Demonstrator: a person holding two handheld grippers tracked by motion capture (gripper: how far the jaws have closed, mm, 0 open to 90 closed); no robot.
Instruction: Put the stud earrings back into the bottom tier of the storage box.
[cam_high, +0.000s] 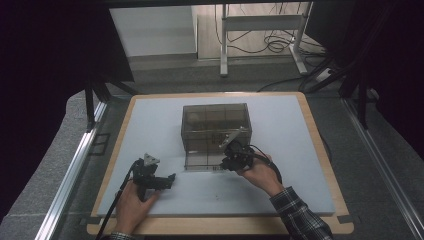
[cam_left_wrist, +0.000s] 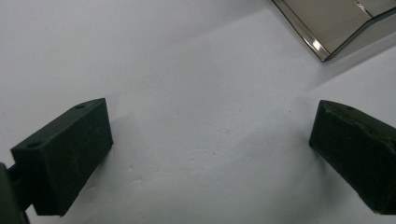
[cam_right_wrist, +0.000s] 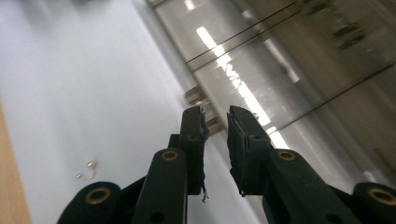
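A smoky clear plastic box (cam_high: 216, 127) is standing directly ahead of the right gripper (cam_high: 235, 150), whose jaws are sitting slightly parted with nothing between them, hovering by the box's small metal latch (cam_right_wrist: 201, 99). The left gripper (cam_high: 167, 180), spread wide, is resting on the white mat (cam_high: 150, 125) well apart. The box's contents are blurring behind glare.

The left gripper (cam_high: 172, 177) rests low with fingers (cam_left_wrist: 65, 154) spread wide; the right gripper (cam_right_wrist: 215, 122) shows a narrow gap.

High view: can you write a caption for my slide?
Two hand-held grippers work at a white mat: right gripper at the smoky clear box, left gripper resting aside.
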